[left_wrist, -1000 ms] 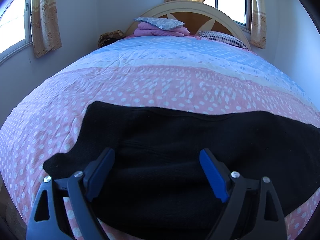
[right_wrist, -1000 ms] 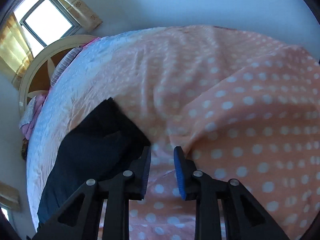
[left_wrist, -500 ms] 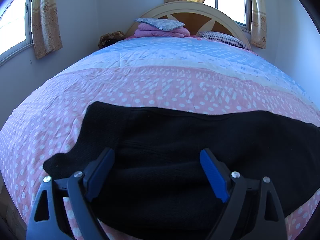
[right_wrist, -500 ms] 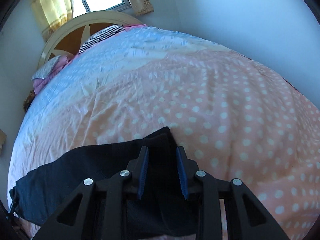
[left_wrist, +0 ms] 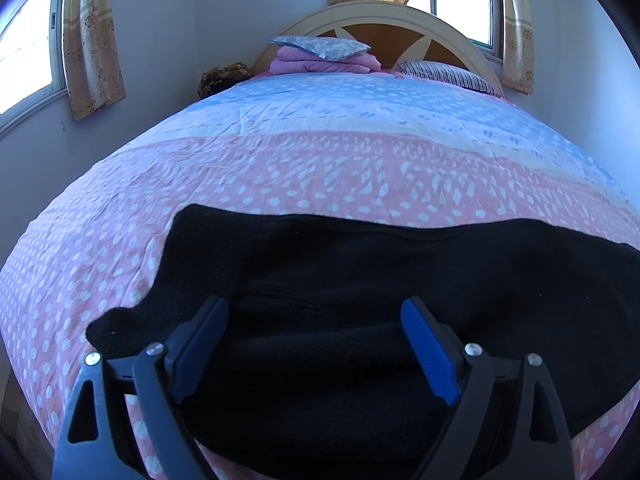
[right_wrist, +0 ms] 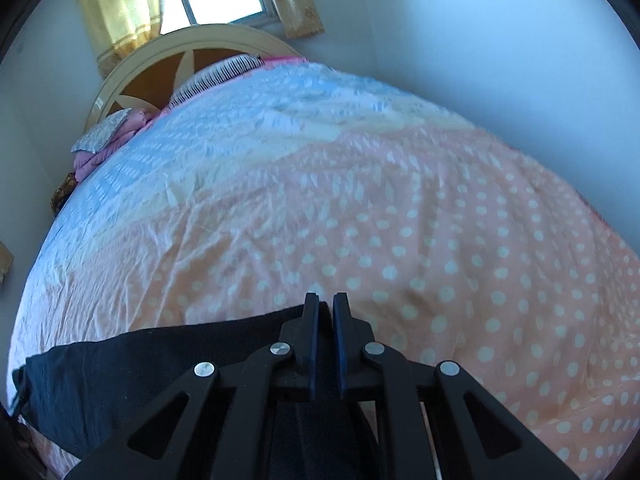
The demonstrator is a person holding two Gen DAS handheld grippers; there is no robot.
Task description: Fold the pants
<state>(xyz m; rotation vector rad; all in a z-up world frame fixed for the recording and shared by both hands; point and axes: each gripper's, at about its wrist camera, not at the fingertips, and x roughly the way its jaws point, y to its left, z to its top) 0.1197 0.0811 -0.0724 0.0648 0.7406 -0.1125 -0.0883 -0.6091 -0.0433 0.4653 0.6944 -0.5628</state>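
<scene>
Black pants (left_wrist: 360, 280) lie flat across the near end of the bed, waistband end to the left. My left gripper (left_wrist: 316, 312) is open, its blue pads wide apart just above the pants' near part. In the right wrist view the pants (right_wrist: 132, 376) stretch to the left. My right gripper (right_wrist: 326, 308) is shut on the pants' right end, with dark cloth between the pads, a little above the bedspread.
A pink and blue dotted bedspread (left_wrist: 320, 152) covers the bed. A folded pink blanket with a pillow (left_wrist: 320, 54) and a striped pillow (left_wrist: 448, 74) lie by the headboard. Walls and curtained windows surround the bed.
My right gripper swung from the bare bedspread onto the pants' right end and closed on it. The left gripper has stayed still and open.
</scene>
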